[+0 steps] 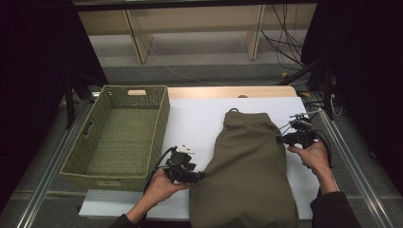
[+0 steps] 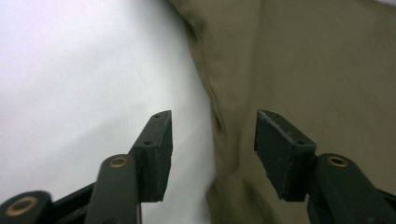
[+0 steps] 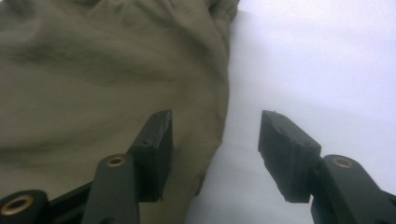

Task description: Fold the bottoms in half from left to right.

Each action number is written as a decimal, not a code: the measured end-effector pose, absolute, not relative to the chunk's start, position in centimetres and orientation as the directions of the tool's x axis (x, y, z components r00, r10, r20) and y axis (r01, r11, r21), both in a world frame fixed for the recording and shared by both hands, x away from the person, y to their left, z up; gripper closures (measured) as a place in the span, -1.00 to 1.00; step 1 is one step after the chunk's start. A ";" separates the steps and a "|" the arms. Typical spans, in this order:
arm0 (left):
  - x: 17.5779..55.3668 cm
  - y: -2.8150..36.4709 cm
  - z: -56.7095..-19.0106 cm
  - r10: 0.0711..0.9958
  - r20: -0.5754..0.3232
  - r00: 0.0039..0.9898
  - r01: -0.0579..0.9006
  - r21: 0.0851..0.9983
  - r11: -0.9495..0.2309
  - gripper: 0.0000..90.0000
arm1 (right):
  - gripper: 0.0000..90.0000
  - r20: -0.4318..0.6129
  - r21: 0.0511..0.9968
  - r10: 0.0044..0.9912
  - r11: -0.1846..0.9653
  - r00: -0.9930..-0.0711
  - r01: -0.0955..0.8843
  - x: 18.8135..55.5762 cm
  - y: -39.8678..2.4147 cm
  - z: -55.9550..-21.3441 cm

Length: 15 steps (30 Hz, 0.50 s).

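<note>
1. High view: an olive-green folded cloth garment (image 1: 247, 166) lies lengthwise on the white table sheet (image 1: 195, 118), its narrow gathered end toward the far side and its wide end reaching the near edge; a woven green rectangular basket (image 1: 76, 166) stands well to its left, apart from it.
2. High view again: the left gripper (image 1: 200, 175) sits at the garment's left edge, low down near the wide end, jaw tips just at the fabric's border; the person's left hand (image 1: 159, 187) grips it from below.
3. Left gripper view: the left gripper (image 2: 212, 140) has its jaws parted, with the garment's left edge (image 2: 299, 70) running up between them (a seam-like fold lies in the gap); the pads do not press on the cloth; one jaw stands over white sheet, the other over fabric.
4. High view: the right gripper (image 1: 280, 139) rests at the garment's right edge, about level with its upper half, tips just touching or just beside the cloth (I cannot tell which); the right hand (image 1: 313, 156) holds it.
5. Right gripper view: the right gripper (image 3: 215, 140) is released, jaws spread; the garment's right edge (image 3: 107, 70) passes under the left jaw and partly into the gap, while the other jaw hangs over bare white sheet (image 3: 327, 60); nothing is pinched.
</note>
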State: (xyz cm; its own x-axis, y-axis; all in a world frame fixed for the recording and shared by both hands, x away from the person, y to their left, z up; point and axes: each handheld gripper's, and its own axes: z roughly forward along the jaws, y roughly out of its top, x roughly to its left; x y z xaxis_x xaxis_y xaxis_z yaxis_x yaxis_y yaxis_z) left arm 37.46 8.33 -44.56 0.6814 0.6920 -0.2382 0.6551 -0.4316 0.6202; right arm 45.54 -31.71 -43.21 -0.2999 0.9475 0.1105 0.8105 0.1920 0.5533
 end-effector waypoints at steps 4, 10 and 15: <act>38.8 7.1 -44.8 0.695 -0.233 0.680 0.660 0.608 -0.441 -0.10 | -0.07 0.114 0.542 0.944 0.201 -0.309 0.816 44.9 -31.3 -43.3; 40.5 4.9 -45.7 0.691 -0.221 0.689 0.660 0.585 -0.471 -0.15 | -0.09 0.118 0.534 0.939 0.213 -0.322 0.818 43.9 -30.7 -43.8; 41.8 3.6 -46.6 0.678 -0.254 0.690 0.674 0.566 -0.474 0.01 | -0.07 0.123 0.495 0.947 0.202 -0.298 0.845 44.5 -30.7 -45.1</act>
State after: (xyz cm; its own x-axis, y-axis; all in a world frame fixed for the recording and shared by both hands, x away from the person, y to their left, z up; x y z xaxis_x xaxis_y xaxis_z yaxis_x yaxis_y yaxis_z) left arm 41.85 3.60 -46.62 0.6899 0.6779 -0.2541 0.6744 -0.4742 0.5660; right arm 44.50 -30.71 -45.07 -0.2981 0.9466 0.1232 0.8454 0.2019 0.4945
